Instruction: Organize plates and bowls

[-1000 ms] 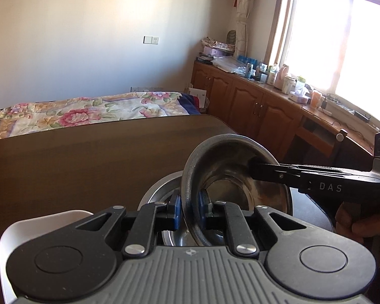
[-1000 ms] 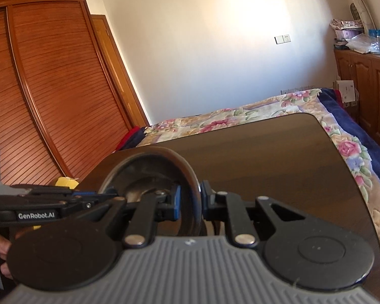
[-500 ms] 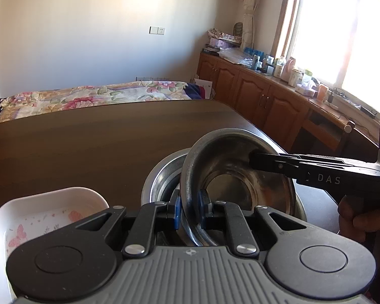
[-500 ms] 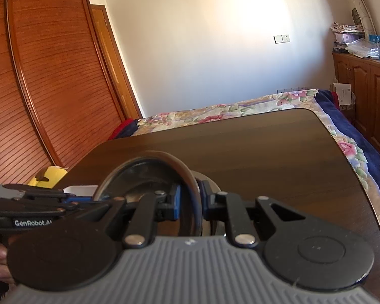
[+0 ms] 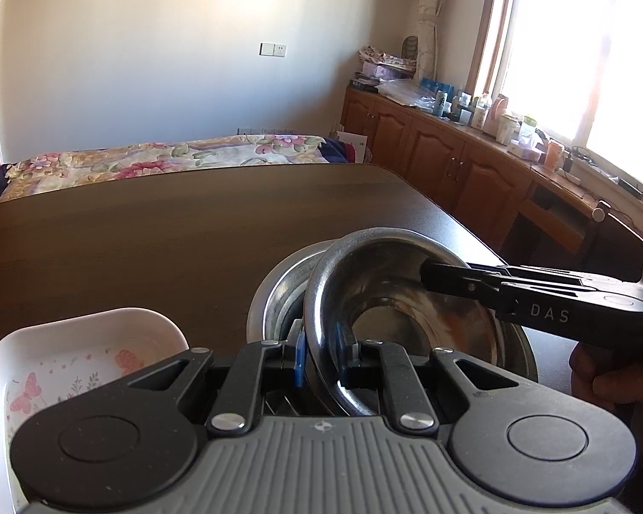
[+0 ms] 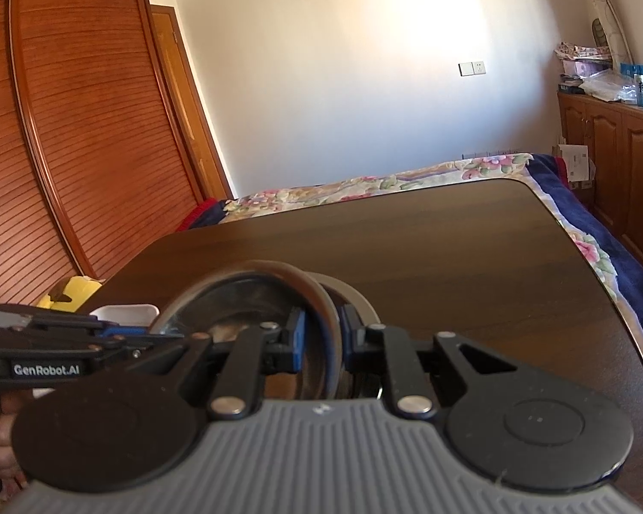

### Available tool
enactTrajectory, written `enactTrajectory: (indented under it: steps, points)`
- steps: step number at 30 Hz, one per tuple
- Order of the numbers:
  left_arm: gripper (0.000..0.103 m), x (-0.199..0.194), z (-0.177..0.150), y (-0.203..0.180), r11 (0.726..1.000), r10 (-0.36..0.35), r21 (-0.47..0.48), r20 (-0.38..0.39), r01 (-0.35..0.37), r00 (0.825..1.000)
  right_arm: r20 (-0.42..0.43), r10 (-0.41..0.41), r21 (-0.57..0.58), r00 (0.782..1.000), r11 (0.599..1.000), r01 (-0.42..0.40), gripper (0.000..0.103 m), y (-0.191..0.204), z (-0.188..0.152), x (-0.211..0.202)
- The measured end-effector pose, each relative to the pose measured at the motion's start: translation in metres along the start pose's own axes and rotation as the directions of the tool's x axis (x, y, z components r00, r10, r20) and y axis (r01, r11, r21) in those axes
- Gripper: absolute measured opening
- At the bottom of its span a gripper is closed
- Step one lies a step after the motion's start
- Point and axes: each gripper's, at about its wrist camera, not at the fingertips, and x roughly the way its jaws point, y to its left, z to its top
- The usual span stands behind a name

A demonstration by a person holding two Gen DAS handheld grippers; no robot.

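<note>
Bowl [image 5: 390, 300] pinched by rim in both grippers, left [image 5: 323, 357] and right [image 6: 321, 338], tilted over second bowl [image 5: 278, 287] on table [image 5: 150, 235]. Nesting unfinished; white dish [image 5: 85, 342] still separate.

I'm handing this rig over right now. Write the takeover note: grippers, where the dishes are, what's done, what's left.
Left gripper: shut on the near rim of the steel bowl.
Right gripper: shut on the same bowl's opposite rim.
The bowl is held tilted, low over the second steel bowl on the dark table, apparently partly inside it.
White butterfly-print dish sits on the table to the left, separate.
Done: bowl brought over its mate.
Left: level it, seat it, open both grippers. Probably deal with the white dish next.
</note>
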Motion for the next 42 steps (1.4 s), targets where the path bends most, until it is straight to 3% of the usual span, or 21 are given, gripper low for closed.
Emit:
enactTrajectory:
  steps: [13, 23, 26, 30, 34, 36, 42]
  points:
    - [0.016, -0.003, -0.004, 0.001, 1.000, 0.005, -0.017, 0.011, -0.005, 1.000, 0.028, -0.018, -0.034, 0.999, 0.999, 0.019, 0.020, 0.007, -0.004, -0.001]
    - [0.019, -0.021, -0.012, 0.001, 0.999, 0.032, -0.016, 0.105, -0.030, 0.994, 0.135, -0.071, -0.080, 0.988, 0.993, 0.082, 0.022, 0.009, -0.003, -0.013]
    - [0.029, -0.026, -0.016, 0.001, 0.999, 0.049, -0.020, 0.144, -0.047, 0.988, 0.165, -0.099, -0.084, 0.981, 0.990, 0.114, 0.028, 0.008, -0.006, -0.015]
    - [0.062, -0.028, -0.026, -0.002, 0.994, 0.108, -0.011, 0.195, -0.108, 0.975, 0.184, -0.125, -0.082, 0.975, 0.986, 0.142, 0.041, 0.006, -0.017, -0.018]
    - [0.084, -0.028, -0.034, -0.003, 0.988, 0.153, -0.009, 0.233, -0.155, 0.960, 0.176, -0.128, -0.039, 0.976, 0.990, 0.137, 0.051, 0.001, -0.025, -0.014]
    - [0.089, -0.027, -0.038, -0.002, 0.985, 0.169, -0.012, 0.250, -0.171, 0.953, 0.168, -0.129, -0.038, 0.977, 0.990, 0.137, 0.052, 0.001, -0.027, -0.011]
    - [0.089, -0.023, -0.045, -0.006, 0.984, 0.171, 0.009, 0.243, -0.179, 0.955, 0.166, -0.139, -0.059, 0.976, 0.987, 0.150, 0.057, 0.005, -0.031, -0.005]
